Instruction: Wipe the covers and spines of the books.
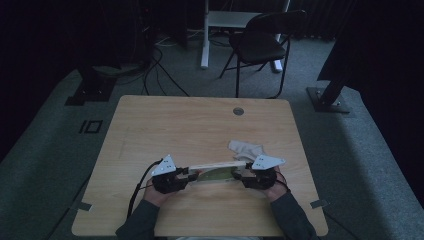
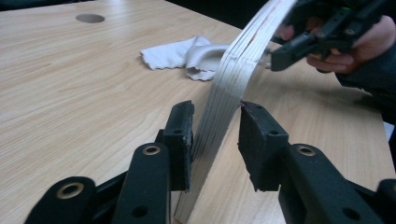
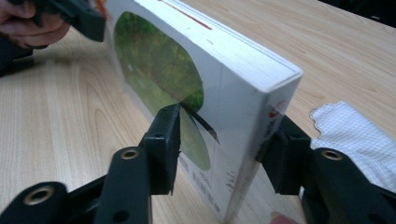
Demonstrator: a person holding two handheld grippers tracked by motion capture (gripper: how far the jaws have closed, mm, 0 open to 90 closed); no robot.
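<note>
The left gripper [image 2: 217, 116] clamps the page edge of a white paperback book [image 1: 215, 170], one black pad on each side of the page block, as a person stands the volume on its long edge near the front middle of a wooden table [image 1: 175, 120]. At the other end the right gripper [image 3: 224, 126] straddles the spine corner. One pad tip meets the green picture on the cover, the other sits half hidden behind the back cover, and whether the pair is pressing or merely bracketing the book cannot be told.

The book's long axis runs crosswise, left to right, straight from one gripper to the other, so each set of jaws points inward along it and faces its opposite number. Neither hand is nearer: each sits at its own end, the cover with the green picture turned towards the person. Any coming move, be it a lift, a tilt or a laying flat, looks likely to turn on that shared line, with the left end appearing the more firmly held.

Both forearms come in from the table's near edge and angle slightly inward, hands low, grippers roughly level just above the wood. A crumpled white cloth [image 1: 246, 149] lies just beyond the book's right end, apart from it.
</note>
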